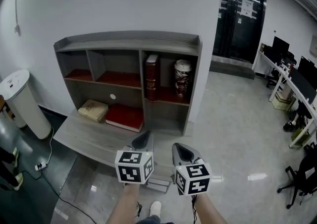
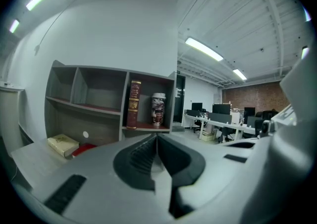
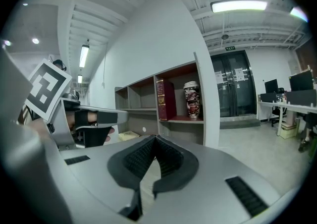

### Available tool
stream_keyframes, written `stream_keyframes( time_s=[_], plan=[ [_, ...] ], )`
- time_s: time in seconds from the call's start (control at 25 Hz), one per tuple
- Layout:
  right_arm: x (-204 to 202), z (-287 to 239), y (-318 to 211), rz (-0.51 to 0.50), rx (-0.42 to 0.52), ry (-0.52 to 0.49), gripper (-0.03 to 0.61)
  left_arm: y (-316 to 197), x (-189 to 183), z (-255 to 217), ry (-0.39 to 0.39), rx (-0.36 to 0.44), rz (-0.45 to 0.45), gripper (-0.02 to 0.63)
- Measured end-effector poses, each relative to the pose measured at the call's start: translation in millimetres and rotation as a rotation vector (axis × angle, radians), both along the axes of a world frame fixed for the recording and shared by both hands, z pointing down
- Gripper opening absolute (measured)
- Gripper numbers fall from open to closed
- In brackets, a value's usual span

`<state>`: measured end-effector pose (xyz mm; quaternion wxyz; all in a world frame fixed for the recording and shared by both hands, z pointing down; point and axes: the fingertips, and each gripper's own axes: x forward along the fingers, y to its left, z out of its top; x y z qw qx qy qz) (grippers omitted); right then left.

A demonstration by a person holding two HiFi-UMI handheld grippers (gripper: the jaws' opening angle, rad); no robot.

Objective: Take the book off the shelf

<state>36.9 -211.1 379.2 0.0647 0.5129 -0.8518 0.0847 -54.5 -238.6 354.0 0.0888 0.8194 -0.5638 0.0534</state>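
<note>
A dark red book (image 1: 151, 77) (image 2: 133, 104) (image 3: 162, 100) stands upright at the left of the right-hand compartment of a grey shelf unit (image 1: 129, 42). Beside it in that compartment stands a patterned cup (image 1: 182, 79) (image 2: 158, 110) (image 3: 192, 99). My left gripper (image 1: 143, 140) (image 2: 156, 137) and right gripper (image 1: 181, 151) (image 3: 155, 139) hang side by side well in front of the shelf, over the desk's near edge. Both have their jaws together with nothing between them.
On the desk (image 1: 94, 141) below the shelf lie a tan book (image 1: 93, 110) and a flat red book (image 1: 125, 117). A white cylindrical bin (image 1: 22, 103) stands at the left. Office desks (image 1: 297, 94) and chairs fill the far right beyond a tiled floor.
</note>
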Motion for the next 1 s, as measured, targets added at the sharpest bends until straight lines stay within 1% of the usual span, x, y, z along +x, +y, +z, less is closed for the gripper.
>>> stream_keyframes(
  time_s=[0.36,0.68,1.0],
  plan=[
    [-8.0,-16.9,-58.4,0.02,0.034,0.017,0.008,-63.8,-12.7,-12.4,-0.007,0.013,0.006,0.012],
    [-16.2,-24.6,-99.5,0.033,0.051,0.028,0.008,-108.7,-14.9,-16.6,-0.008,0.024,0.03,0.014],
    [-21.3,-27.9,-133.4,0.051,0.058,0.031,0.008,-146.5,-20.6,-21.7,-0.035,0.033,0.04,0.028]
  ],
)
